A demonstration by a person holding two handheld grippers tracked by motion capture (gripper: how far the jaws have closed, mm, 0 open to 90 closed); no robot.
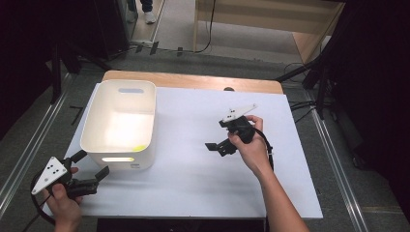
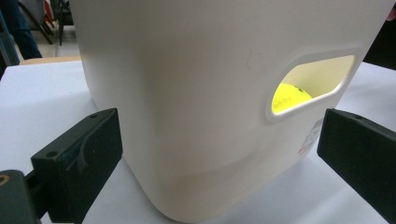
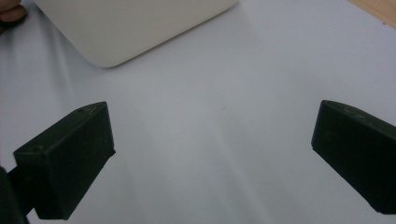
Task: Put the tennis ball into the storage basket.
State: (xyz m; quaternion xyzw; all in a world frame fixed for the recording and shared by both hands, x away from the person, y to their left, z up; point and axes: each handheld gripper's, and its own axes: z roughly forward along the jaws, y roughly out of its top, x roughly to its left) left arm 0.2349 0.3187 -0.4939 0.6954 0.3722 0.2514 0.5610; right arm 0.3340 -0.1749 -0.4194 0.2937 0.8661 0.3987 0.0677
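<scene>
A lab or test room – grey floor (image 1: 232, 58), metal rails (image 1: 29, 145), black stands (image 1: 319, 72), loose cables (image 1: 211, 29) and a white-covered table (image 1: 193, 183) set up for recording.

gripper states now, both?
Left gripper: open, holding nothing, jaws facing the white bin.
Right gripper: open, empty, over the white sheet.

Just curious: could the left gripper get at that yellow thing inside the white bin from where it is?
Probably not: the left gripper, open, faces the bin's side wall, and the yellow thing lies behind a narrow handle slot.
</scene>
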